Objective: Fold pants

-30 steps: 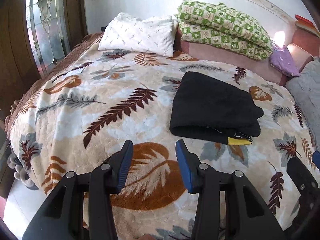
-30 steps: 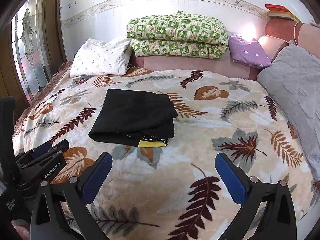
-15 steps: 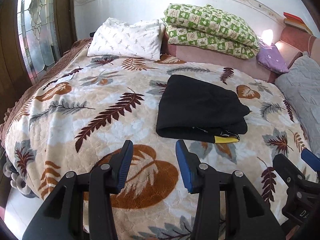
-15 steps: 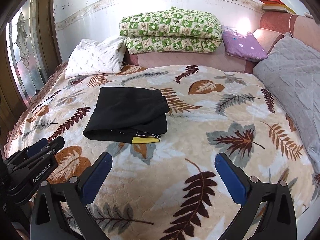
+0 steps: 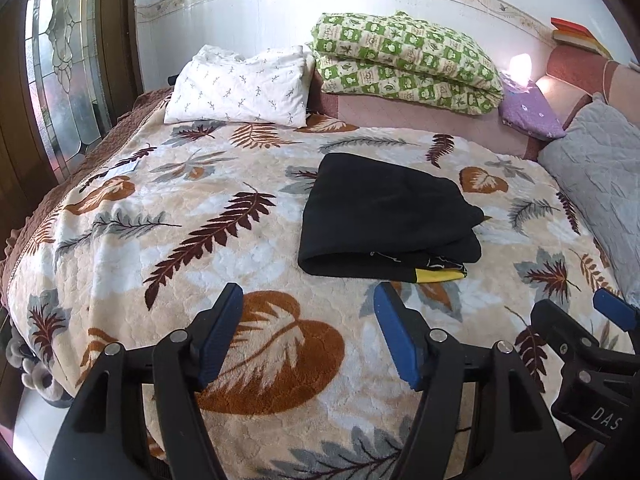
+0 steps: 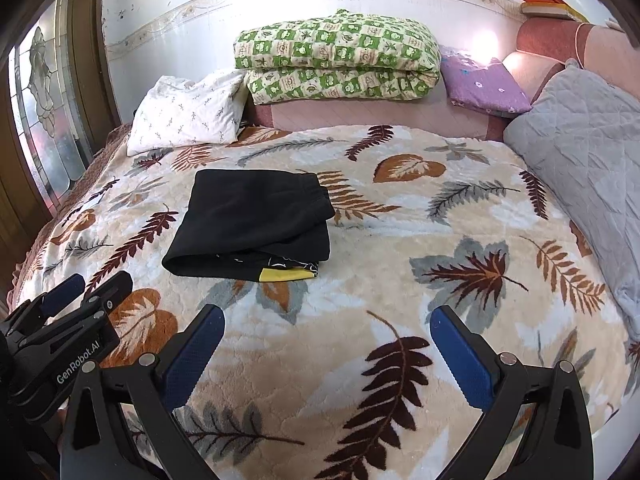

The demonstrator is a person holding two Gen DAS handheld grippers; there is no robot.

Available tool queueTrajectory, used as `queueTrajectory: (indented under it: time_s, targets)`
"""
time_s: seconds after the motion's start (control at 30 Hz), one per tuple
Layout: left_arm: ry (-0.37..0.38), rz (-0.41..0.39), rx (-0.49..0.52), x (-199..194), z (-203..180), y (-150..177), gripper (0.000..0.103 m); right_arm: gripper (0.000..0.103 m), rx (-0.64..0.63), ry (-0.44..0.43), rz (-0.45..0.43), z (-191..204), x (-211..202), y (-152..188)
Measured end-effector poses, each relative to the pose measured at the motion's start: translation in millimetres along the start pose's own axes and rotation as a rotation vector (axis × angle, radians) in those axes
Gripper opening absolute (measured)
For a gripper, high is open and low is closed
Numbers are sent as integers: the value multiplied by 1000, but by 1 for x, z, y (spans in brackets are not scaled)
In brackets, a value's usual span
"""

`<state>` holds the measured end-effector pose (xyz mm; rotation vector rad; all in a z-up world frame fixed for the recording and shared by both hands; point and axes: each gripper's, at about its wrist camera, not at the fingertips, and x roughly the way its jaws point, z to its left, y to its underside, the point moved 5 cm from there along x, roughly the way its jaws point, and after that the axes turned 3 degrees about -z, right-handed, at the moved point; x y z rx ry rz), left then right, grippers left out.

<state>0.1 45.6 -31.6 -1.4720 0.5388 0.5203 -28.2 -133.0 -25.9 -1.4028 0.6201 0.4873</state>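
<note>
The black pants (image 5: pixel 384 216) lie folded into a compact rectangle on the bed's leaf-patterned blanket (image 5: pixel 224 248), with a strip of yellow fabric (image 5: pixel 438 276) showing at the near right corner of the stack. They sit ahead of both tongs and touch neither.

The left tongs (image 5: pixel 308 332) hover over the near part of the blanket, with a large brown leaf print between and below the blue pads. Their jaws have just been opening — they now stand partly apart with nothing between them. The pants are just beyond them and slightly to their right.

The right tongs (image 6: pixel 326 344) hang over the blanket too, jaws spread wide and empty, gripping nothing. From them the pants lie ahead and to the left, near but apart. The left tongs appear at the lower left edge of the right wrist view, and the right tongs at the lower right edge of the left wrist view — the two are side by side.

Farther ahead of the tongs, at the head of the bed, rest a white pillow (image 5: pixel 240 88), a folded green-checked quilt (image 5: pixel 404 60) and a purple pillow (image 6: pixel 484 84). A grey quilted cover (image 6: pixel 588 152) lies to the right of the right tongs.
</note>
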Motion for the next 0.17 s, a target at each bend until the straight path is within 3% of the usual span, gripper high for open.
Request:
queueTrajectory:
  time_s: [0.17]
  targets:
    - [-17, -7, 19, -3, -4, 3, 68, 103, -1, 1, 0, 0, 0, 0]
